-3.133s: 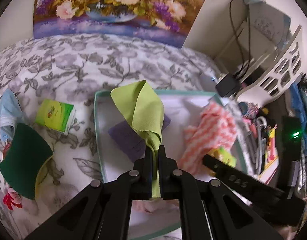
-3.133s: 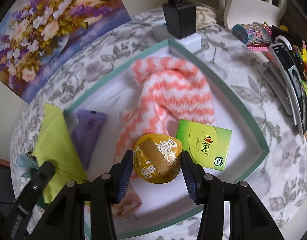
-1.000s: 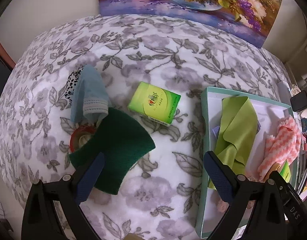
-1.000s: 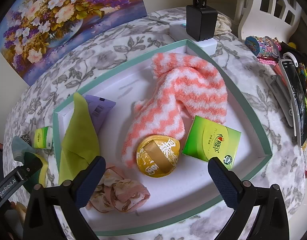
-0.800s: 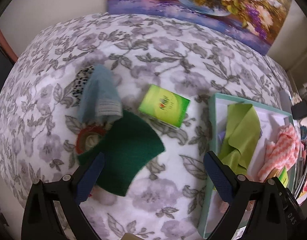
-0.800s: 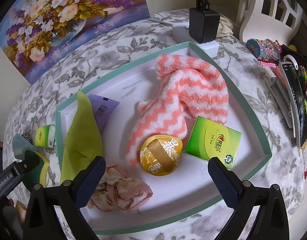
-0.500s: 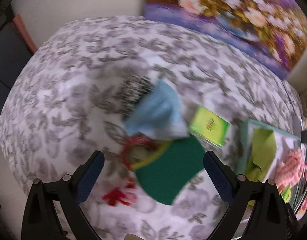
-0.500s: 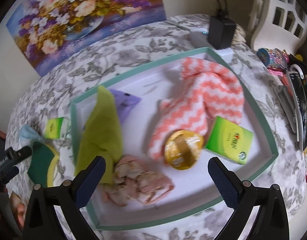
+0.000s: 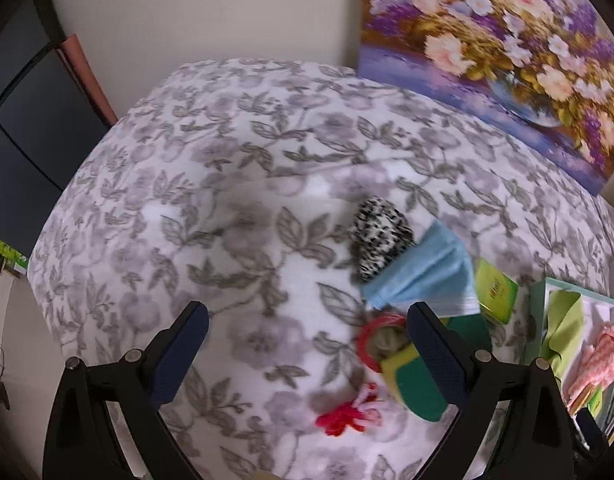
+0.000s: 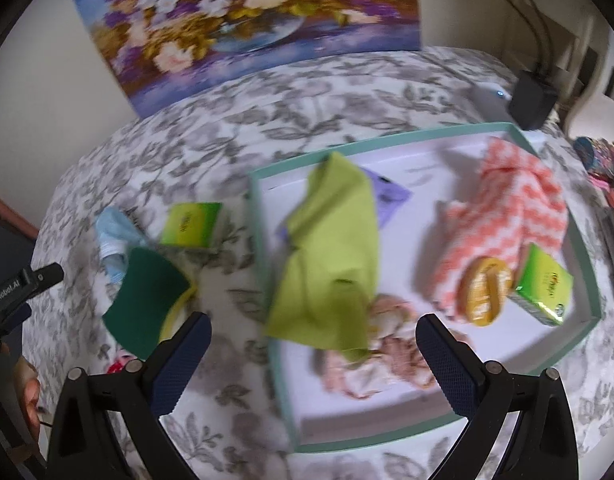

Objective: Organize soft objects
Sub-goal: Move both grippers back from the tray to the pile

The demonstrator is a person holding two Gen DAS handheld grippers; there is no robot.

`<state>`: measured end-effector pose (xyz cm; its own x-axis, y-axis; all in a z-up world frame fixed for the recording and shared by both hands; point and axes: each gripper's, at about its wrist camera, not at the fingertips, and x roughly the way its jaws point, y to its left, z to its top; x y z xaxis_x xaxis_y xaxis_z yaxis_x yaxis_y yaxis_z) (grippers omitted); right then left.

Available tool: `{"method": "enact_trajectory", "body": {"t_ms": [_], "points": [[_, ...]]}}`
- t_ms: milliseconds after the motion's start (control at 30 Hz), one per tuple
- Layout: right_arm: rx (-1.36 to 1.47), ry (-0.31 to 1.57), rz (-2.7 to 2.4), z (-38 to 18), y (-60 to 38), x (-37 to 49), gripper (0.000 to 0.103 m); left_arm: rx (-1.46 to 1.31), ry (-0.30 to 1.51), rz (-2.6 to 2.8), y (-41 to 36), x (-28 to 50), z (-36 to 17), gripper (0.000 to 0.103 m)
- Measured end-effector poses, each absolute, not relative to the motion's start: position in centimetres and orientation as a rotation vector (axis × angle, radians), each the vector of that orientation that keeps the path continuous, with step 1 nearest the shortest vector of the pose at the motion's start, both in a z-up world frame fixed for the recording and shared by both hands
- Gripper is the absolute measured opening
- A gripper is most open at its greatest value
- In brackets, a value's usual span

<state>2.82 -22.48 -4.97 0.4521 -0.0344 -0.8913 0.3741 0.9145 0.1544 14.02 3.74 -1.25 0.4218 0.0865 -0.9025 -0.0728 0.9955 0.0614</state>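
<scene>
A teal-rimmed white tray (image 10: 263, 248) holds a lime cloth (image 10: 331, 256), a purple packet (image 10: 391, 200), an orange-and-white striped sock (image 10: 515, 208), a gold round pouch (image 10: 485, 288), a green tissue pack (image 10: 545, 288) and a floral fabric bundle (image 10: 387, 356). Left of the tray lie a green sponge (image 10: 145, 296), a blue face mask (image 9: 423, 276), a second green tissue pack (image 10: 191, 224), a leopard-print scrunchie (image 9: 379, 236), a red ring (image 9: 371, 340) and a red tassel (image 9: 347, 414). My left gripper (image 9: 307, 354) is open over bare cloth. My right gripper (image 10: 313, 358) is open above the tray's left edge.
A flower-print tablecloth (image 9: 235, 184) covers the round table. A flower painting (image 10: 247, 20) leans on the wall behind. A black charger (image 10: 533, 100) sits past the tray's far corner, with clutter (image 10: 611, 184) at the right edge. A hand (image 10: 27, 396) holds the left gripper's handle.
Both grippers let go of their loads into the tray and opened. The left one swung left toward the loose items; the right one also shifted left, over the tray's left rim.
</scene>
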Motion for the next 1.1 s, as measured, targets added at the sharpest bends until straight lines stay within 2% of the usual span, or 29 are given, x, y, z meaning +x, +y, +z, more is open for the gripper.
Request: {"method": "enact_trajectory", "body": {"t_ms": [233,633,1100], "points": [[0.345,1.098,-0.200,-5.3,-19.2,4.3,0.103,-0.032,1.136,0.094,5.4,14.2,-1.7,0.099],[0.324,1.167,-0.106,-7.6,-14.1,6.8,0.103,-0.089,1.304,0.063,6.3,13.7,-6.5,0.099],[0.275,1.214,-0.125,-9.0,-13.3,6.6,0.103,-0.087,1.416,0.051,7.4,11.1,-9.2,0.099]]}}
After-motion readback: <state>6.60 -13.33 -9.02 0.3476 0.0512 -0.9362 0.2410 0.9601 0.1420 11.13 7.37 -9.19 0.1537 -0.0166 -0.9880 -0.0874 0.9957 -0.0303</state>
